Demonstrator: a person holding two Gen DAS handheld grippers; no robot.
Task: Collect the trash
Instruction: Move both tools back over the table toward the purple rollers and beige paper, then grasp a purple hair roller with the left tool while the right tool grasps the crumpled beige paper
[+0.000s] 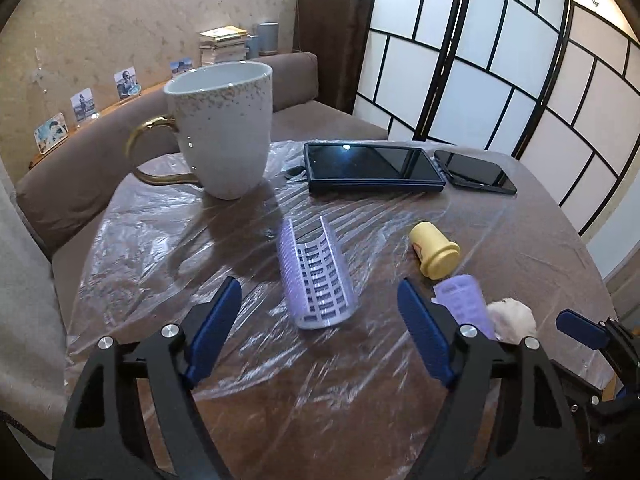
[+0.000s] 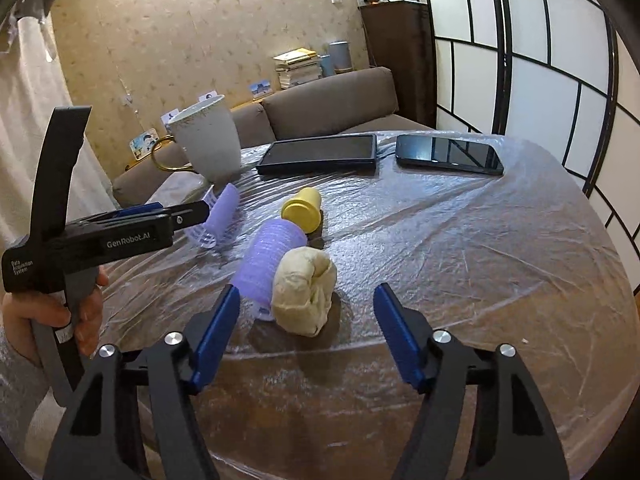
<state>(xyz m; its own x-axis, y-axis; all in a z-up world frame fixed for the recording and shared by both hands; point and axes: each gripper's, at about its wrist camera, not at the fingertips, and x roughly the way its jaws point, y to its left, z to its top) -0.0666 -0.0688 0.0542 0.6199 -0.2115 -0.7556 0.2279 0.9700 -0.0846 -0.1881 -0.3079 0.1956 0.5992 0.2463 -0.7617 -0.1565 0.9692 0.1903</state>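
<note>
Tongs first: your left tongs (image 1: 320, 316) stand open around the lavender hair-roller shell (image 1: 316, 276), pads clear of it on both sides, and your right tongs (image 2: 306, 320) stand open in front of the crumpled paper wad (image 2: 304, 292), gripping nothing. That wad lies near the counter's near edge, touching the whole lavender roller (image 2: 268, 256). Close there and a pad may catch the roller too, or nudge it rolling toward the yellow cap (image 2: 302, 210) just behind. On the left, the curved shell is thin and may squirt out or skate on the loose plastic film (image 2: 440, 248). Pinching that film would drag the cover, and the mug (image 1: 224, 128), tablet (image 1: 372, 166) and phone (image 1: 474, 170) by the far edge stand on it.
</note>
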